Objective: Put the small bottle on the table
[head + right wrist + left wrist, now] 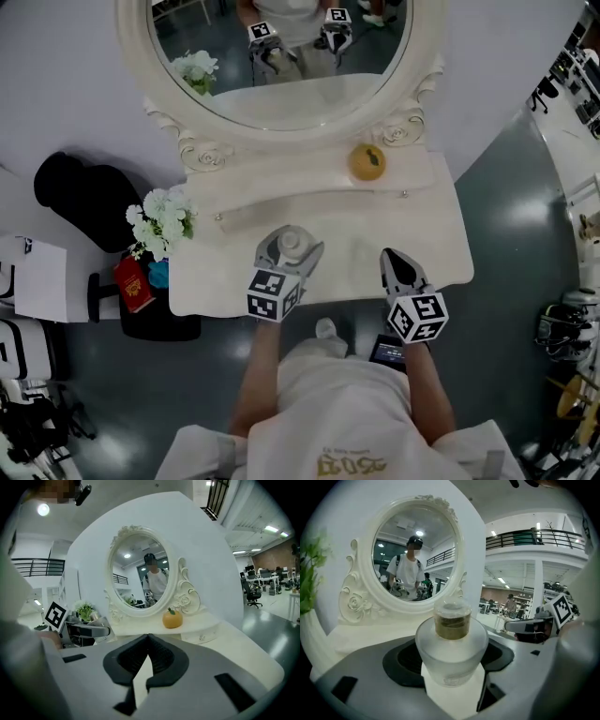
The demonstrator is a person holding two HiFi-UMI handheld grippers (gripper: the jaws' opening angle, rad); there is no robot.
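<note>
The small bottle point(292, 245) is frosted glass with a gold neck under a clear cap point(452, 620). It stands upright between the jaws of my left gripper point(292, 236), just over the near left part of the white dressing table point(441, 239). Both jaws press on its round body, so the gripper is shut on it. I cannot tell whether its base touches the tabletop. My right gripper point(396, 257) hovers over the table's near right edge, shut with nothing in it; its tips meet in the right gripper view point(149, 639).
An oval mirror point(281, 66) in a carved white frame stands at the back, with an orange fruit ornament point(367, 161) on the shelf below it. White flowers point(161, 220), a red book point(133, 283) and a black bag point(89, 197) lie left of the table.
</note>
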